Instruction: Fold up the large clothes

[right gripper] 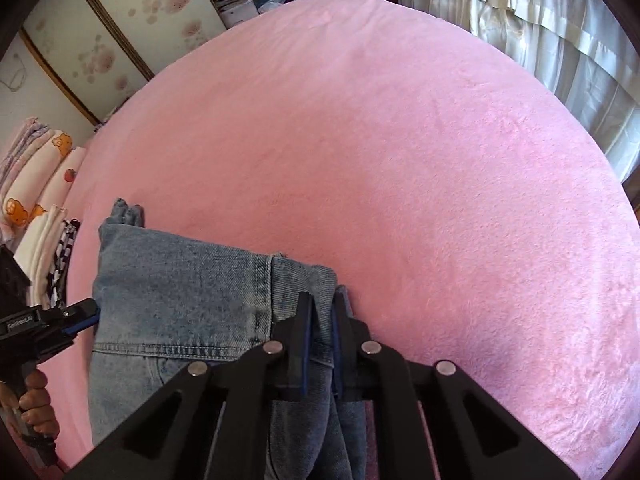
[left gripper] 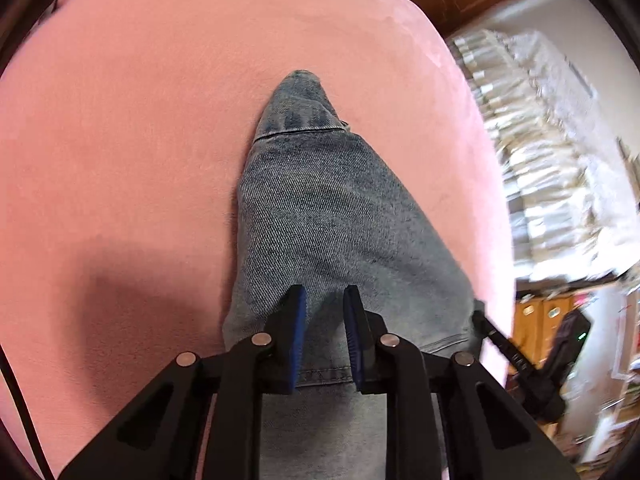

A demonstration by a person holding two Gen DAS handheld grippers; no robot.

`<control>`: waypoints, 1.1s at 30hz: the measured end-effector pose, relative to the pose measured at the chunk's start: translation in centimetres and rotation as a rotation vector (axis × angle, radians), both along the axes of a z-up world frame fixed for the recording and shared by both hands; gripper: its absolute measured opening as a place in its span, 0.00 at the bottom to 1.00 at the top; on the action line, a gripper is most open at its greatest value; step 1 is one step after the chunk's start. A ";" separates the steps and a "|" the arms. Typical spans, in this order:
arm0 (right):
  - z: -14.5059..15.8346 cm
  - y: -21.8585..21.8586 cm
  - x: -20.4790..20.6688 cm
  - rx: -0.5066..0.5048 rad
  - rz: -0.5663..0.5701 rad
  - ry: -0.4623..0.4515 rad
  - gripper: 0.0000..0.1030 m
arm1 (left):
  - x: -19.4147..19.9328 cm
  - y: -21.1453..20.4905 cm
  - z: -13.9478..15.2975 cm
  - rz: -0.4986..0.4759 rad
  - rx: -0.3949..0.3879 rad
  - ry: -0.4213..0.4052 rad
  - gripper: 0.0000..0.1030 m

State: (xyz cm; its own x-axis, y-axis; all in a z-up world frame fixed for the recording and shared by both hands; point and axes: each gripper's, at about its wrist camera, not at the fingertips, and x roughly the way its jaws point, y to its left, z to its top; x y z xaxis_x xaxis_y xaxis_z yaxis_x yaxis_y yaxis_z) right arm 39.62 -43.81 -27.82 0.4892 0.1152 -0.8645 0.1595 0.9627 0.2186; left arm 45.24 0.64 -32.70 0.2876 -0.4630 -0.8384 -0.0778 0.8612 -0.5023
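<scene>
Jeans [right gripper: 180, 280] seemingly between right claw [right gripper: 322, 304] pads

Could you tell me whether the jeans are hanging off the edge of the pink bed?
No, the jeans lie flat on the pink bed cover, well inside its edges.

Bed [right gripper: 400, 140] covered by a pink fleece sheet, smooth, with only faint creases. Jeans [right gripper: 180, 288] of faded blue denim lie directly on it, folded over, at 7 o'clock in the right wrist view; in the left they run from centre to 6 o'clock.
</scene>
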 end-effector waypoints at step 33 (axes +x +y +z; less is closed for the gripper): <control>1.5 0.0 -5.5 0.195 0.097 0.167 0.32 | -9.1 -2.8 3.9 0.103 0.235 0.073 0.50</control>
